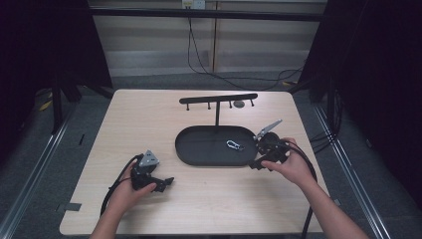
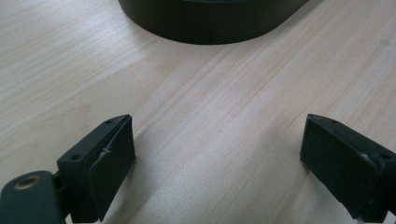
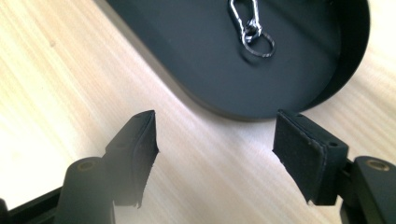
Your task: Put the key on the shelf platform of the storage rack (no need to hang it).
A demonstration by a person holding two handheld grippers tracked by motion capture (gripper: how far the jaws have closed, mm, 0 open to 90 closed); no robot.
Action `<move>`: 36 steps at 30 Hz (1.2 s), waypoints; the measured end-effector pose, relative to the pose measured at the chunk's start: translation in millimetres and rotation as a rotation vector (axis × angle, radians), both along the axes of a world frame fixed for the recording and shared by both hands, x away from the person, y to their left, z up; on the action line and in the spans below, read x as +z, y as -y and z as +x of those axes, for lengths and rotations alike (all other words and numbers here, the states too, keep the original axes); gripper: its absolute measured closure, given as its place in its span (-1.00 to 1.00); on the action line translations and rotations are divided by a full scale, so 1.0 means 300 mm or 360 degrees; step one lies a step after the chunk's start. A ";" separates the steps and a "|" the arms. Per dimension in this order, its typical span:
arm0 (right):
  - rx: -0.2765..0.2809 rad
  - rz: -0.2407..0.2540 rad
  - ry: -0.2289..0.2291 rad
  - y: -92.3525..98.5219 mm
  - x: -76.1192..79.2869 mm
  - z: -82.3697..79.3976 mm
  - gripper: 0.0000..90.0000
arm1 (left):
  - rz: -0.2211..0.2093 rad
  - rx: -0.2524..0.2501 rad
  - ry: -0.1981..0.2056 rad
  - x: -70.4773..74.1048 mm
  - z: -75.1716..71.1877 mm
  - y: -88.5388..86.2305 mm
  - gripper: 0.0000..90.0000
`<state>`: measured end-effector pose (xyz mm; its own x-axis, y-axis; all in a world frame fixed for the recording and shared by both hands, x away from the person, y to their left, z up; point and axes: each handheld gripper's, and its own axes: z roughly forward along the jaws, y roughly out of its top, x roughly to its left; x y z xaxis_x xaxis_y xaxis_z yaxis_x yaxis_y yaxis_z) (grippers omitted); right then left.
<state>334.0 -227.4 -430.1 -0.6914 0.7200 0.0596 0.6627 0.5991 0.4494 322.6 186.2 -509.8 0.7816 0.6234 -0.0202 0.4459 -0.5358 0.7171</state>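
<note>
My right gripper is spread wide, empty, just short of the tray rim. The carabiner lies flat inside the tray; its thin wire could skid off my pads. Left gripper is open too, idle over the counter.

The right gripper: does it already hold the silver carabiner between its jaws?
No, the right gripper has open, empty jaws above the table, while the carabiner lies inside the black tray.
</note>
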 end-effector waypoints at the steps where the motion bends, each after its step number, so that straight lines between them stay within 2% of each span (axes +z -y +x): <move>1: 0.0000 -0.0002 0.0002 0.004 -0.002 -0.004 -0.33 | 0.0000 0.0000 0.0000 0.000 0.000 0.000 -0.78; 15: -0.0004 0.0022 -0.0043 0.054 -0.033 -0.075 -0.32 | 0.0002 0.0000 0.0000 0.000 0.000 0.000 -0.78; 27: -0.0028 0.0040 -0.0052 0.097 -0.068 -0.112 -0.32 | 0.0001 0.0000 -0.0001 0.000 -0.001 0.000 -0.78; 36: -0.0020 0.0016 -0.0052 0.106 -0.092 -0.145 -0.33 | 0.0001 0.0000 0.0000 0.000 -0.001 0.000 -0.78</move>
